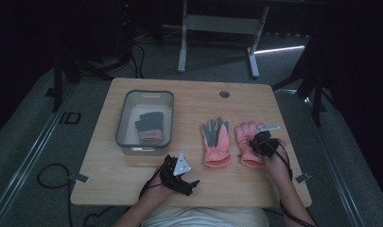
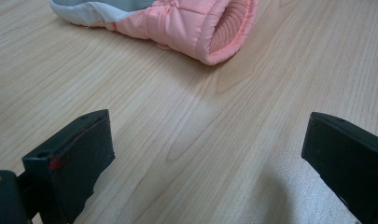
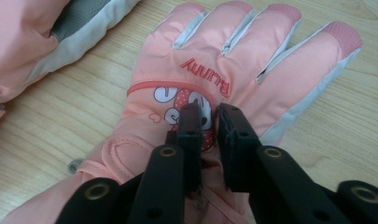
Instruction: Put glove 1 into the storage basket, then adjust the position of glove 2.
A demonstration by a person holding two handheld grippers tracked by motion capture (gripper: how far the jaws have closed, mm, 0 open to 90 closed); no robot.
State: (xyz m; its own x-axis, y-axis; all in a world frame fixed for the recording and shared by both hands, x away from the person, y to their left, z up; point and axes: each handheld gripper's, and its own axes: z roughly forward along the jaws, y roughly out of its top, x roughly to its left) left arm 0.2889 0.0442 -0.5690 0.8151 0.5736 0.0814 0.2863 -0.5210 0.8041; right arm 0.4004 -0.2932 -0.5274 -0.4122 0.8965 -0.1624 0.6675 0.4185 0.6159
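Two pink gloves lie side by side on the wooden table (image 1: 132, 175). The left glove (image 1: 216, 141) shows its grey palm. The right glove (image 1: 247, 137) lies back up, and in the right gripper view this right glove (image 3: 233, 60) bears a cartoon print. My right gripper (image 3: 209, 123) is on that print, its jaws nearly together and pinching the fabric; from above the right gripper (image 1: 261, 142) sits over the glove's back. My left gripper (image 2: 205, 158) rests open over bare wood, with the grey-palmed glove's cuff (image 2: 196, 28) lying ahead of it. In the high view the left gripper (image 1: 191, 182) is near the front edge.
A grey bin (image 1: 120, 118) stands at the back left of the table with another grey and pink glove (image 1: 149, 127) inside. A round hole (image 1: 224, 93) is in the tabletop at the back. The table's front edge lies just behind my left hand.
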